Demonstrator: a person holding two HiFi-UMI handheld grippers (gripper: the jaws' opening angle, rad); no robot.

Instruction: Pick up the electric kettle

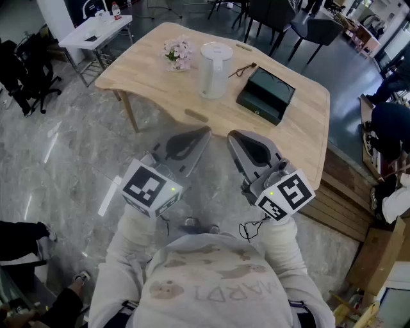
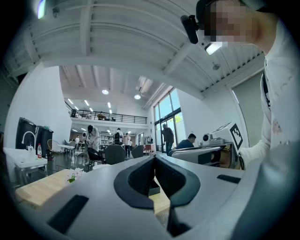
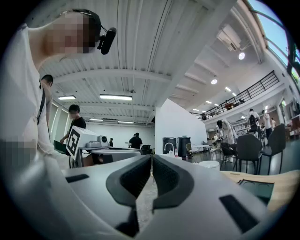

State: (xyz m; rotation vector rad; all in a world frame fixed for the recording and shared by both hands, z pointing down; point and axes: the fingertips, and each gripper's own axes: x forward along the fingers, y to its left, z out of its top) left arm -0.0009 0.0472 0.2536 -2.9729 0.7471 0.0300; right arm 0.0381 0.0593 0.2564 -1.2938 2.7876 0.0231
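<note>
Hovering low in the frame, the left gripper (image 1: 204, 134) and right gripper (image 1: 232, 136) both had jaws pressed together, empty; the kettle (image 1: 215, 69) stood upper centre on the table (image 1: 147, 64), well apart from them.

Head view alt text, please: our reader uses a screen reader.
A person holds the left gripper and right gripper, both shut and empty, short of a wooden table. On it stands a white electric kettle between a small flower bunch and a dark green box.

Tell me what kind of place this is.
Probably a large open-plan office or shared workspace: a wooden table with black chairs beyond it, a railed mezzanine and a polished stone floor.
</note>
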